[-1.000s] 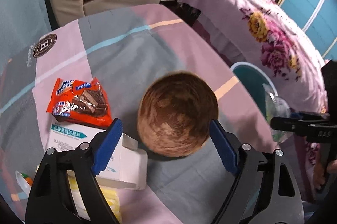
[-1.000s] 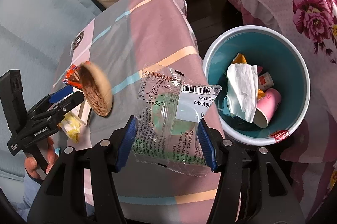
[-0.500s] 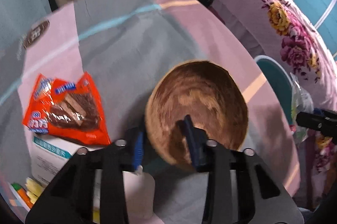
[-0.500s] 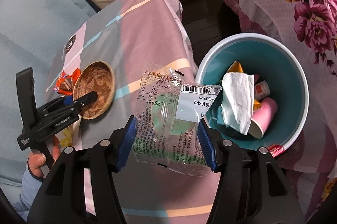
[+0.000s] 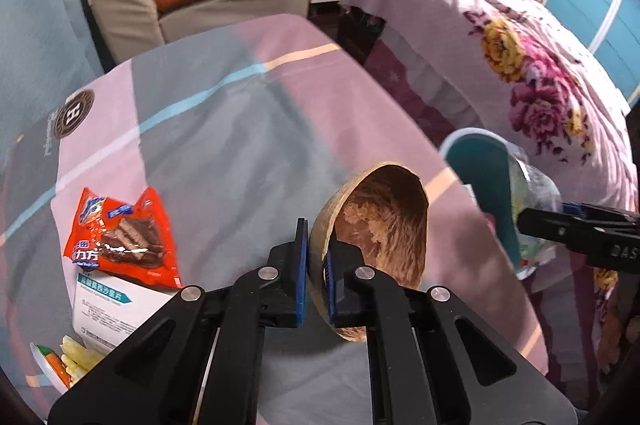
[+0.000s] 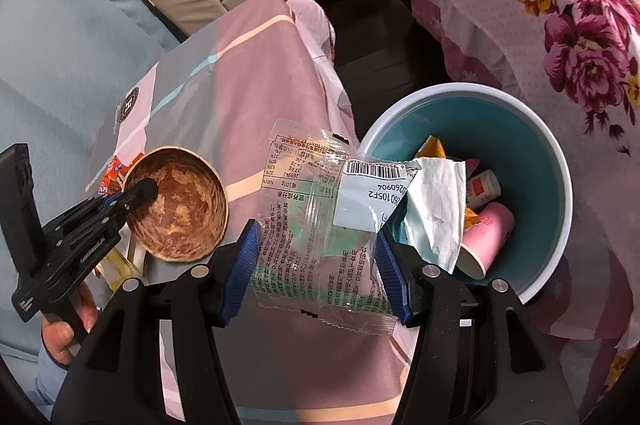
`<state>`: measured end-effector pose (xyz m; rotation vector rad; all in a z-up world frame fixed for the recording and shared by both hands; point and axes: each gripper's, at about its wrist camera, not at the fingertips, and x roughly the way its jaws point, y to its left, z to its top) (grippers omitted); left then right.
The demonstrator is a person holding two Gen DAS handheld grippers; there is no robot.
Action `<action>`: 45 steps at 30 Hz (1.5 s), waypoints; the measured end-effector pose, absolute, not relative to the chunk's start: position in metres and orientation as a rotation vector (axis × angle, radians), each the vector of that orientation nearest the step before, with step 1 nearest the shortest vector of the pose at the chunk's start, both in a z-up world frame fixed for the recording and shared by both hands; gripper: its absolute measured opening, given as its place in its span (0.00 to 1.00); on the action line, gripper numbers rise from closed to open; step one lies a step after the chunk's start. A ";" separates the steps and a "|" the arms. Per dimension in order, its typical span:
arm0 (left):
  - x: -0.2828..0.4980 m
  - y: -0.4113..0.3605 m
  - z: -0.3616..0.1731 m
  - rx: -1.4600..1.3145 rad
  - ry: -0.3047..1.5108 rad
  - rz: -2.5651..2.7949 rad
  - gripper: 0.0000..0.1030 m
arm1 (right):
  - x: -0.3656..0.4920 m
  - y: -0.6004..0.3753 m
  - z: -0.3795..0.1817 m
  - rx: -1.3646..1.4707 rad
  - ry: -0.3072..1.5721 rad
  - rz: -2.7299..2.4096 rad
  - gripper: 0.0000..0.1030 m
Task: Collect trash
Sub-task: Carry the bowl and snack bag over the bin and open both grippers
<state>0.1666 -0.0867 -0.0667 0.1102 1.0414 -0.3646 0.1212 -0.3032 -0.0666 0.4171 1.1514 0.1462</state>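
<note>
Item list, L to R, table w/ patchwork cloth [image 5: 224, 129]. Far L edge: yellow-and-orange packet [image 5: 70, 365], partly cut off by frame. Next: white medicine box [image 5: 116, 309], flat on cloth; red wafer wrapper [image 5: 120, 237] lying across its top edge, untouched, probably trash not yet collected. Centre: left gripper [image 5: 316, 277], pads clamped tight on rim of wooden bowl [image 5: 384, 229], one pad inside, one outside; bowl tipped up on edge, hollow facing R; empty as far as visible. R of bowl: right gripper [image 6: 320, 265], jaws about half spread, pinching clear plastic snack bag [image 6: 324, 221] by its two side edges; bag hung over table edge, just beside bin, not yet above it. Far R, on floor betw table and flowered bedspread [image 6: 560, 5]: teal bin [image 6: 540, 165], already holding white tissue [image 6: 432, 201], pink paper cup [image 6: 486, 241], other scraps. Risks, judged: bag slick and limp, held at edges only, so could slide out short of bin and land on floor; release too early would do same. Bowl held by thin rim alone, tilted, so could pivot or slip from pads and drop on table. Bowl prob. not trash; risk of binning it by mistake.
</note>
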 end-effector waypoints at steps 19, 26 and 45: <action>0.151 -0.223 -0.058 0.251 1.036 -0.535 0.08 | 0.076 -0.422 -0.057 0.579 1.028 -0.013 0.53; 0.152 -0.265 -0.078 0.290 1.077 -0.576 0.08 | 0.065 -0.452 -0.063 0.591 1.027 -0.051 0.53; 0.154 -0.292 -0.106 0.350 1.136 -0.600 0.20 | 0.073 -0.460 -0.080 0.608 1.060 -0.044 0.53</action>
